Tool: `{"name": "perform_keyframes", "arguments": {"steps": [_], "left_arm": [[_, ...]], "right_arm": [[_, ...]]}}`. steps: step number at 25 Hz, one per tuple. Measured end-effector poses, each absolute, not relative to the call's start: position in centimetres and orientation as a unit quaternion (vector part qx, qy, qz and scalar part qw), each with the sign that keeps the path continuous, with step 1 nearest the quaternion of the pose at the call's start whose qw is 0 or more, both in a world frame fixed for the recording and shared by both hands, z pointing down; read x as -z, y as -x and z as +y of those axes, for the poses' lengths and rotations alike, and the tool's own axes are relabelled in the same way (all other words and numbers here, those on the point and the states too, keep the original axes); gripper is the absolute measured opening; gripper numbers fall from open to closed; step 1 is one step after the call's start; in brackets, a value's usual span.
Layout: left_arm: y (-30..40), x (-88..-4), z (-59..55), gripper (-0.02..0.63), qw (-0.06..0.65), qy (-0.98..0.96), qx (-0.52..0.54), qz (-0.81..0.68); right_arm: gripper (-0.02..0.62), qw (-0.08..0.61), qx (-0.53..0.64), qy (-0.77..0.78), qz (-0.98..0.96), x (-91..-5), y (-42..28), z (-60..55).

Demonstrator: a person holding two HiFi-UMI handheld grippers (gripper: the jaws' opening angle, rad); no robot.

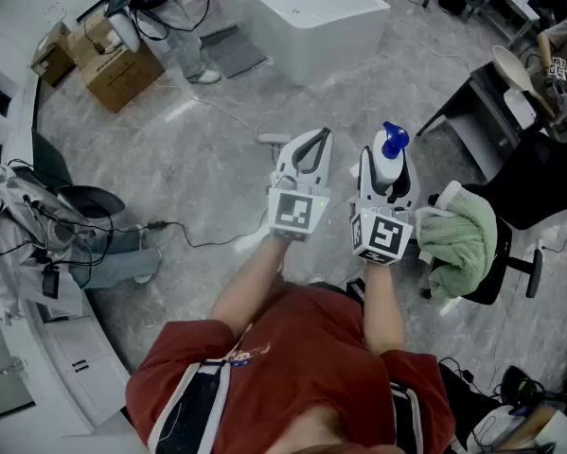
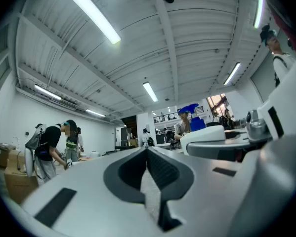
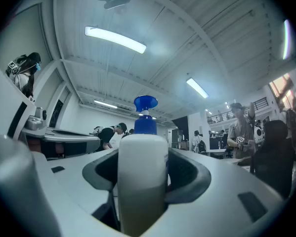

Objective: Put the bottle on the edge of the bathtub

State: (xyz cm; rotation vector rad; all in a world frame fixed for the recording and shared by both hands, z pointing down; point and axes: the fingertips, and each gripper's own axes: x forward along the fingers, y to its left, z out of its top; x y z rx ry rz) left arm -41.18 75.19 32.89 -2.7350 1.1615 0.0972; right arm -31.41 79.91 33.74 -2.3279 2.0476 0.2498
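Observation:
A white bottle (image 1: pixel 386 166) with a blue pump top (image 1: pixel 394 139) stands upright between the jaws of my right gripper (image 1: pixel 385 176), which is shut on its body. In the right gripper view the bottle (image 3: pixel 142 181) fills the gap of the right gripper (image 3: pixel 144 154), and the blue pump top (image 3: pixel 146 113) rises above the jaws. My left gripper (image 1: pixel 311 138) is held level beside it, to the left, shut with nothing in it. In its own view the left gripper (image 2: pixel 147 151) has its jaw tips touching. The white bathtub (image 1: pixel 307 17) stands on the floor far ahead.
A black chair with a green towel (image 1: pixel 459 239) stands close on my right. Cardboard boxes (image 1: pixel 113 62) and a person (image 1: pixel 177 12) are at the far left of the tub. Cables (image 1: pixel 184 237) cross the grey floor, with equipment (image 1: pixel 37 211) on the left.

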Motion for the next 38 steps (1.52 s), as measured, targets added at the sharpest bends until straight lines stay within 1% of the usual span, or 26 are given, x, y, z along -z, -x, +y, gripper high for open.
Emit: {"name": "perform_keyframes", "arguments": {"steps": [21,29,38], "left_arm": [[36.4,-33.0,77.5,0.015,0.088,0.915,-0.043,0.392],[33.2,-32.7,78.7,0.015,0.088,0.917,-0.040,0.387],[30.4,-33.3,76.0,0.015,0.082,0.923,-0.049,0.372]], "right_arm": [[0.272,0.037,-0.068,0.745,0.662,-34.6,26.6,81.9],[0.271,0.044,-0.066,0.741,0.667,-34.1,24.1,83.1],[0.272,0.044,-0.062,0.753,0.654,-34.9,21.0,80.5]]}}
